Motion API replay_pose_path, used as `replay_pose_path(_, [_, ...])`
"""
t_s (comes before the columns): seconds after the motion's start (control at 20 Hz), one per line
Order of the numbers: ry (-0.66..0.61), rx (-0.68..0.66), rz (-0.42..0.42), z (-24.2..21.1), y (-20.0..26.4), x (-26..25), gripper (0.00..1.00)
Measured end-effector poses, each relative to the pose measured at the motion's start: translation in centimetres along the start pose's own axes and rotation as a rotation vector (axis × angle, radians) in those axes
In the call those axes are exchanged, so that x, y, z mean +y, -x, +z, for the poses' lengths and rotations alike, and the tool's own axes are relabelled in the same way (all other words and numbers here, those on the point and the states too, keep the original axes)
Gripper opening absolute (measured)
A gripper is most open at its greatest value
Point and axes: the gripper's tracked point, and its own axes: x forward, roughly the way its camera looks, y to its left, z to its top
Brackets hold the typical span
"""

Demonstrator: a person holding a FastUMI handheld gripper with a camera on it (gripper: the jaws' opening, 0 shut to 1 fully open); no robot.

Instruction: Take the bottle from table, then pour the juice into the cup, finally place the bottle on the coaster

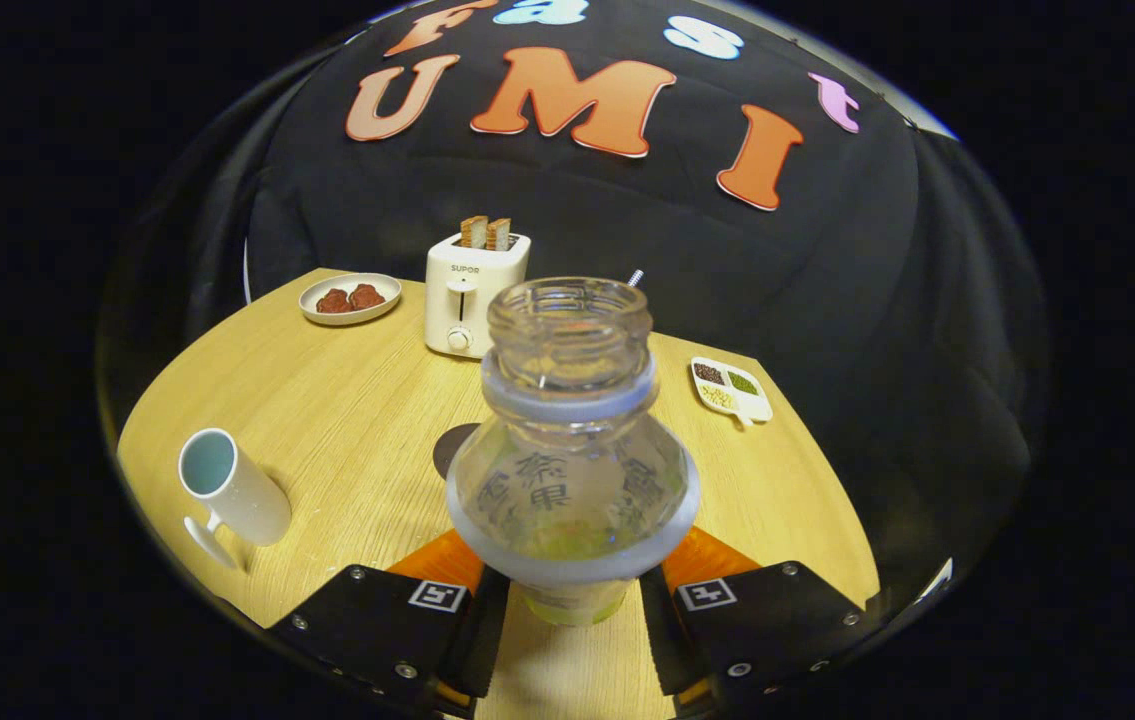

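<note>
Clear bottle point(572, 450) stands clamped upright in the tongs point(572, 610) — white cup point(232, 492) left of them.

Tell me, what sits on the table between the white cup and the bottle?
Only bare wooden table, as the gripper view shows. The cup stands off to the side; the hand-held gripper is shut on the bottle.

Wooden table point(347, 420), cup point(232, 490), toaster point(472, 290), plate point(350, 298), divided dish point(732, 388), dark coaster point(452, 447)
</note>
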Motion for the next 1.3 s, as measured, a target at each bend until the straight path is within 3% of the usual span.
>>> replay_pose_path(0.65, [0.405, -0.090, -0.014, 3.6, 0.7, 7.7, 0.62])
replay_pose_path(1.3, [0.699, -0.148, -0.062, 5.8, -0.3, 11.9, 0.62])
